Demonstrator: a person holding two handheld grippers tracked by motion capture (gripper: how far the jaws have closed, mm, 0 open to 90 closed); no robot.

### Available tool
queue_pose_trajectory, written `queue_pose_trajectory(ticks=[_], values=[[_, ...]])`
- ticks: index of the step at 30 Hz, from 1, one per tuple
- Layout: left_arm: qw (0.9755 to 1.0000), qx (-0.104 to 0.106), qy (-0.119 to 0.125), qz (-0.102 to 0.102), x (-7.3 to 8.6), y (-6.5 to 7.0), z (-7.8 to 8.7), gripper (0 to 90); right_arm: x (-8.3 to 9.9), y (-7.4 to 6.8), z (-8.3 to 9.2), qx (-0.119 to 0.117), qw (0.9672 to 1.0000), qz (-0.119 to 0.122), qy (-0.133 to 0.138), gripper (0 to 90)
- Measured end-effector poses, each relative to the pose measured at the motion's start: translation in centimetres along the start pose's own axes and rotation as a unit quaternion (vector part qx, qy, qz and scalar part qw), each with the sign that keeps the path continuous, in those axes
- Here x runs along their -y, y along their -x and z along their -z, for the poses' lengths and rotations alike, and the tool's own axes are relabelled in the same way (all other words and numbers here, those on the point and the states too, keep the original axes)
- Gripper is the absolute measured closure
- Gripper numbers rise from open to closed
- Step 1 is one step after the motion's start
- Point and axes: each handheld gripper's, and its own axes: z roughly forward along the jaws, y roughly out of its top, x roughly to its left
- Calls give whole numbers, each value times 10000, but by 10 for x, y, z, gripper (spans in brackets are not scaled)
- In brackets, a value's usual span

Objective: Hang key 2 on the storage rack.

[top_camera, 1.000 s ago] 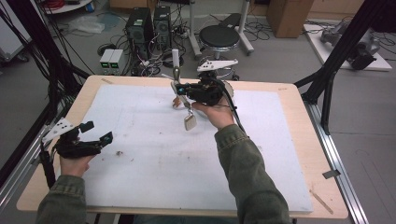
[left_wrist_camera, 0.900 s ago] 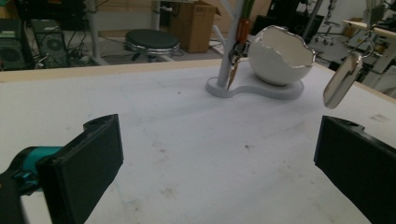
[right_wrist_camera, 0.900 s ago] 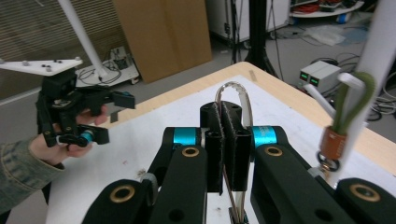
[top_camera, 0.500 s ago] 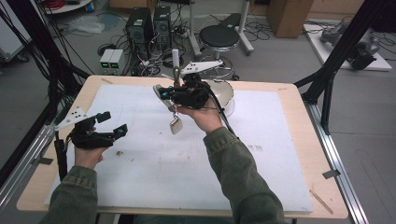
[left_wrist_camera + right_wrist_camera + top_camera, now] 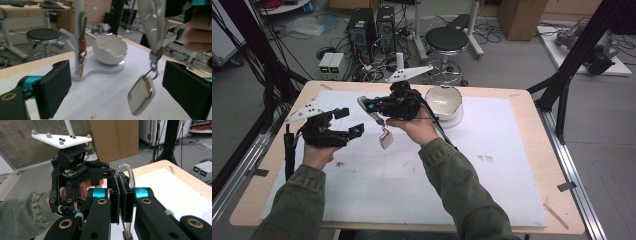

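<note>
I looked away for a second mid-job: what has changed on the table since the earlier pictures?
The left gripper rose off the mat and came in toward the hanging tag; its jaws, empty, have just been closing a little. The right gripper carried the clear strap and tag leftward, away from the white bowl. Unchanged: the right jaws stay clamped on the strap; bowl and stand stayed put.
</note>
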Motion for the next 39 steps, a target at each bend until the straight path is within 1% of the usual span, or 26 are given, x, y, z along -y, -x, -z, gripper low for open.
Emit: queue_pose_trajectory(ticks=[4,6,7,9,10,11,13,18,21,22,23,24,26,28,31,33,34,36,38,39], values=[[9997,251,10,-12,-6,3,-5,155,-2,-4,-4,-80,10000,25,17,879],[9991,418,51,42,-9,3,-6,181,-3,-5,-6,-131,9999,42,32,879],[9987,492,101,66,-10,3,-6,203,-3,-6,-7,-149,9999,37,31,879],[9980,621,101,114,-12,2,-7,268,-4,-7,-9,-181,9998,35,40,879],[9981,609,63,96,-13,3,-8,313,-4,-7,-10,-195,9998,36,49,879],[9979,643,68,96,-13,2,-9,344,-4,-7,-10,-205,9998,36,48,879],[9971,733,98,195,-12,1,-9,381,-4,-7,-11,-262,9996,4,70,879],[9964,814,148,194,-12,1,-9,499,-4,-7,-11,-275,9996,0,72,879],[9951,897,144,384,-12,-1,-11,578,-4,-6,-10,-280,9996,-35,80,878],[9950,930,145,336,-12,0,-11,604,-4,-5,-10,-280,9996,-16,74,878],[9951,949,133,262,-12,1,-12,649,-3,-5,-11,-268,9996,1,68,878],[9953,939,117,220,-12,2,-12,689,-3,-5,-11,-256,9997,-29,39,878],[9957,904,80,179,-11,2,-12,719,-3,-3,-12,-255,9997,-3,20,878],[9961,877,40,98,-11,1,-11,756,-2,-2,-11,-234,9997,-46,21,875],[9961,877,39,121,-11,1,-12,829,-2,0,-10,-186,9998,-81,40,857],[9962,871,34,82,-11,1,-12,839,-1,1,-9,-167,9998,-106,43,848],[9964,847,18,60,-11,2,-12,858,-1,1,-9,-152,9998,-121,40,832],[9970,777,-33,-1,-11,2,-13,862,-1,2,-9,-161,9997,-206,13,789],[9973,736,-54,-20,-11,1,-13,864,-1,1,-9,-106,9998,-193,-32,752],[9974,721,-57,-21,-11,1,-13,864,0,0,-8,-113,9997,-205,-36,713]])
